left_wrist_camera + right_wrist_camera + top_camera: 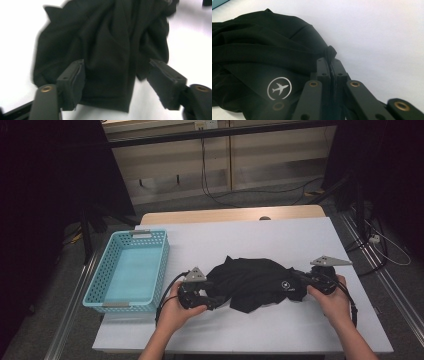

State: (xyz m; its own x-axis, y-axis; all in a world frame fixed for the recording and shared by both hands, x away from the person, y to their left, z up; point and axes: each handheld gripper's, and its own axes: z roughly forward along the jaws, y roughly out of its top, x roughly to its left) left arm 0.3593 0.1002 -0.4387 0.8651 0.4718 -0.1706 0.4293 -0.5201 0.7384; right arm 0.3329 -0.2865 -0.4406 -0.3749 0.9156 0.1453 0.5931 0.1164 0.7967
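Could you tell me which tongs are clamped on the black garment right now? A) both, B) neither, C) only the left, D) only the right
D: the right tongs are shut on a pinch of the black garment, while the left tongs stand open astride its edge.

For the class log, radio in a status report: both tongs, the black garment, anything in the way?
Left tongs open, straddling the black garment. Right tongs shut on garment's edge. Garment crumpled on white table. Blue basket off left, nothing blocking.
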